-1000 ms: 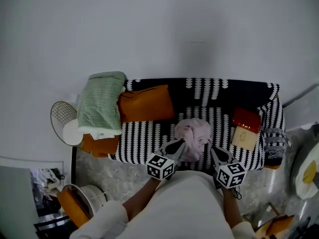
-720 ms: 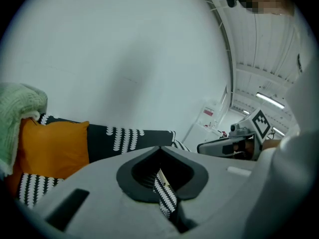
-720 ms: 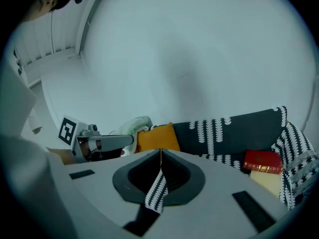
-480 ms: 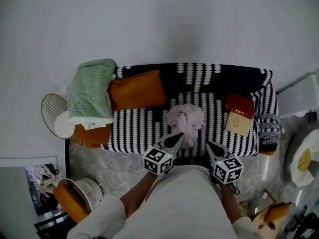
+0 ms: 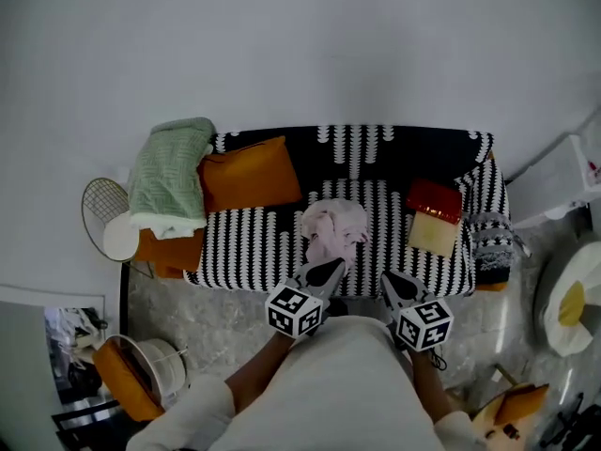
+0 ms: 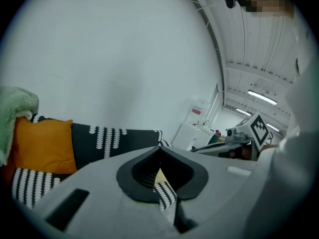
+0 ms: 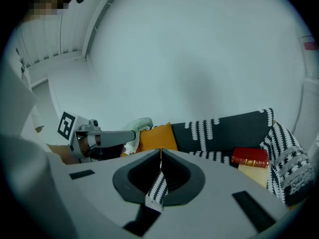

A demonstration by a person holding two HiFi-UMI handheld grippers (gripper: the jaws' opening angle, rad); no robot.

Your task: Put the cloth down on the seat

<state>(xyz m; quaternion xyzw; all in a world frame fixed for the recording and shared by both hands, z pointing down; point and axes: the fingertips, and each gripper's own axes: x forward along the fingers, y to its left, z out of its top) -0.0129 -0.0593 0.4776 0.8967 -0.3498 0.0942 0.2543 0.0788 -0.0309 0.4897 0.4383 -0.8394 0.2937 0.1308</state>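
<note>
Head view: cloth on seat (bare stripes alongside)

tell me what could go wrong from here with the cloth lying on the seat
1. The cloth lies bunched on the seat, with one end reaching toward the front edge. A nudge there might pull it off.
2. The left gripper, shut and empty, has its tip close to that end. A careless move could catch the fabric and drag it.
</note>
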